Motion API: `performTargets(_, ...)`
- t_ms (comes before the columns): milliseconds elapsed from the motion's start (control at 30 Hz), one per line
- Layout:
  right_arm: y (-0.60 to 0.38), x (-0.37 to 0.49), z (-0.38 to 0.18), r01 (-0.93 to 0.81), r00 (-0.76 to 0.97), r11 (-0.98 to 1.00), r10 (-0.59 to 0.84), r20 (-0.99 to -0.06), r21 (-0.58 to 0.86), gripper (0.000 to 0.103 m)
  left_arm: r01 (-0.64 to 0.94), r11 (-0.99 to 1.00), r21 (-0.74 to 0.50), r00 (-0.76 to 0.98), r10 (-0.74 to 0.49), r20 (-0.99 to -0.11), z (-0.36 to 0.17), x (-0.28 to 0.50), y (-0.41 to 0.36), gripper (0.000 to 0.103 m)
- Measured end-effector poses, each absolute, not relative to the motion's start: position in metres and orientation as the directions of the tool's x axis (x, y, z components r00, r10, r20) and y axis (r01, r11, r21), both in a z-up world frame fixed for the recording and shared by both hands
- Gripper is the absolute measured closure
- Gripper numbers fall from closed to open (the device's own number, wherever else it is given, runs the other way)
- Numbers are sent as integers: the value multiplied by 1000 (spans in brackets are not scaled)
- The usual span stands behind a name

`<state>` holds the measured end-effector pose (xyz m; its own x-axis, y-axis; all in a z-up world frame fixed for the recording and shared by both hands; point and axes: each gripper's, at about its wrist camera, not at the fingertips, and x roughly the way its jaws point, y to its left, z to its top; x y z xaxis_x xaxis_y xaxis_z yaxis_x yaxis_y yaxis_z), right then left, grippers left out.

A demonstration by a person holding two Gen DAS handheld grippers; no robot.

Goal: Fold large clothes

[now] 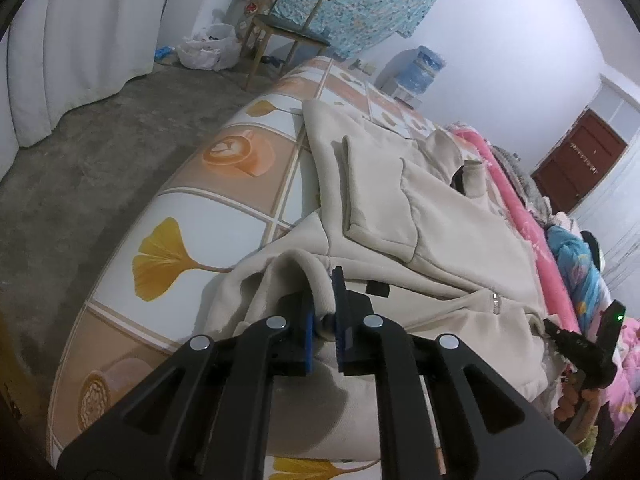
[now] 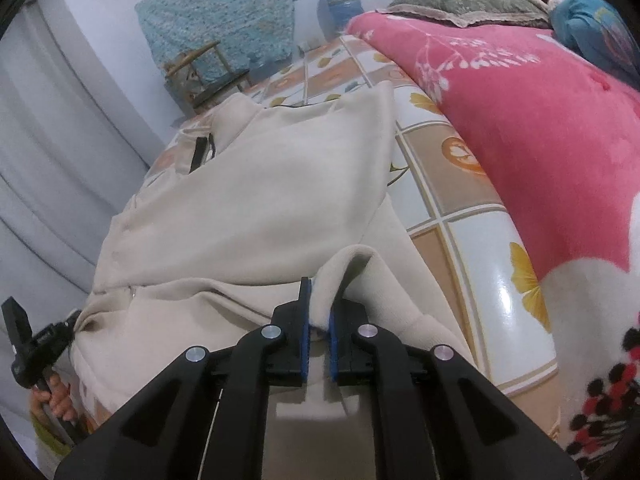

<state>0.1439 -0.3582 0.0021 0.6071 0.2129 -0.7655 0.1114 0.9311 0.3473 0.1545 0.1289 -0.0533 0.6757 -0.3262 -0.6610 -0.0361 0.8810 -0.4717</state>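
Observation:
A large cream hoodie [image 1: 440, 216] lies spread on a bed with a tile-patterned sheet [image 1: 224, 216]; a sleeve is folded across its body. My left gripper [image 1: 323, 304] is shut on a fold of the hoodie's near hem. In the right wrist view the hoodie [image 2: 260, 184] fills the middle, and my right gripper [image 2: 318, 308] is shut on a raised fold of its near edge. The right gripper also shows at the right edge of the left wrist view [image 1: 576, 344]; the left gripper shows at the left edge of the right wrist view [image 2: 36, 344].
A pink blanket [image 2: 540, 128] lies along the far side of the bed, with a blue bundle [image 2: 600, 28] and a grey pillow [image 2: 460, 4] beyond. A wooden chair [image 1: 280, 28], a plastic bag [image 1: 208, 48] and white curtains [image 1: 72, 48] stand by the concrete floor [image 1: 80, 184].

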Motion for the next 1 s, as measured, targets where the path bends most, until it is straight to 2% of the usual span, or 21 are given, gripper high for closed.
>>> performTargets(67,-358,140,8,112,612,936,199,-766,333,85,-55,887,-459,695,-296,-655,-48,150,133,85)
performTargets(133,-360,132,20,116,637,949,155,-756,292,66,-86,902,-422,735,-228,-638,-39,143,137,70)
performTargets(233,-360,115,38,132,675,968,71,-734,214,50,-112,913,-393,768,-171,-617,-26,129,147,69)
performTargets(367,-368,100,41,148,667,977,16,-745,153,43,-107,920,-377,722,-189,-666,-32,120,147,61)
performTargets(433,-373,94,31,163,631,975,15,-776,151,43,-110,937,-332,675,-175,-716,-42,115,141,56)
performTargets(500,-374,89,20,170,599,974,16,-800,147,43,-120,956,-268,645,-130,-753,-51,111,134,56)
performTargets(700,-357,92,8,132,582,991,-70,-810,9,44,-115,988,-100,659,0,-752,-55,107,113,56)
performTargets(767,-351,96,4,114,582,993,-94,-807,-33,51,-103,993,-64,676,22,-737,-56,108,106,64)
performTargets(800,-349,98,2,100,583,994,-96,-806,-45,59,-100,994,-50,682,31,-731,-56,108,103,69)
performTargets(867,-345,101,1,86,585,995,-91,-806,-49,74,-94,996,7,693,70,-718,-53,108,95,85)
performTargets(900,-344,102,4,75,583,996,-78,-809,-41,85,-84,995,46,701,92,-708,-50,108,90,92)
performTargets(1000,-344,95,20,77,613,997,-53,-788,-7,91,-70,996,47,728,84,-680,-33,102,90,95)
